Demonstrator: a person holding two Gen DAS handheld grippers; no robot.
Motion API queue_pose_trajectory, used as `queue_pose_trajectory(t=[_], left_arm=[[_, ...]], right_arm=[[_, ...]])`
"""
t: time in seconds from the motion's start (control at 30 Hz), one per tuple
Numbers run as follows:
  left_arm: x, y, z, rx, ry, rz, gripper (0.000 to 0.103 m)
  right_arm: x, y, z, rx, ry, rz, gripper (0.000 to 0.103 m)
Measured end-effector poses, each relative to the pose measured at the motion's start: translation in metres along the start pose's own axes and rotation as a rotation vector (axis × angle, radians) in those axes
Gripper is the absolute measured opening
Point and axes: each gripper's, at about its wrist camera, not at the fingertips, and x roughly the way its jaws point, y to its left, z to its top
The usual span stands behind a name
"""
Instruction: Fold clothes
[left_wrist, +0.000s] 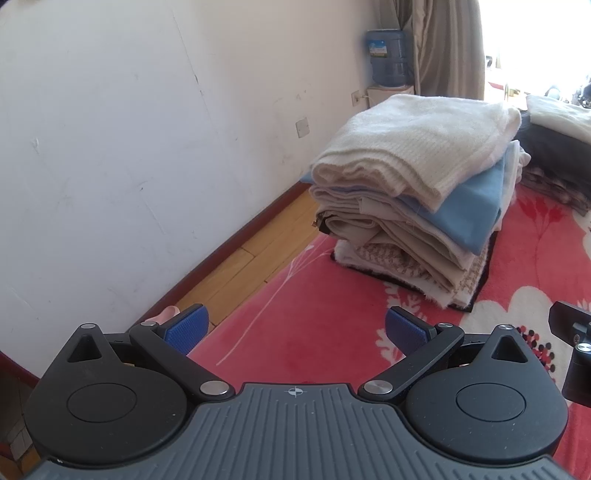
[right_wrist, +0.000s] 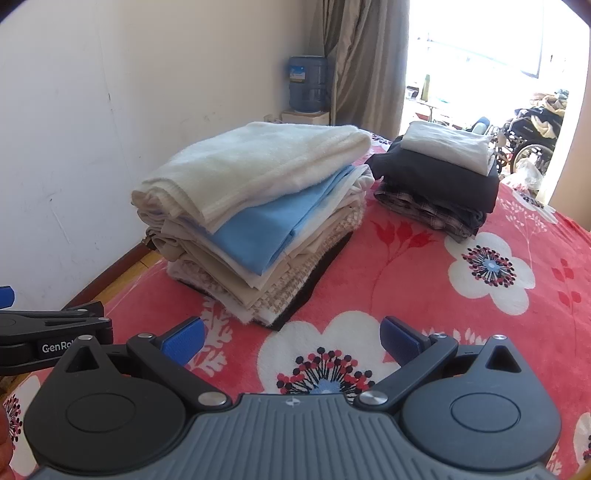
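Two stacks of folded clothes lie on the red flowered blanket (right_wrist: 424, 280): the tall stack (right_wrist: 255, 218) near the wall, the dark stack (right_wrist: 439, 181) beside it, their long sides running toward the window. Both left tongs (left_wrist: 295, 330) and right tongs (right_wrist: 291, 338) are released, empty.

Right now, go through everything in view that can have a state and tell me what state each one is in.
Left hand-held gripper: open, holding nothing.
Right hand-held gripper: open, holding nothing.
Near stack of clothes: folded, piled on the blanket, white knit on top.
Far stack of clothes: folded, white piece on top of dark ones.
Floral blanket: spread flat.
Curtain: drawn aside, bright opening uncovered.
Water jug: upright.
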Motion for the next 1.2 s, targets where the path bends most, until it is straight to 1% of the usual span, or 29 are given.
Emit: queue_pose_trajectory(t=[1.2], left_arm=[[0.0008,0.0015,-0.0037,-0.001,0.008,0.006,0.103]], right_arm=[[0.0007,0.0027,-0.0004,0.005,0.004,-0.003,0.103]])
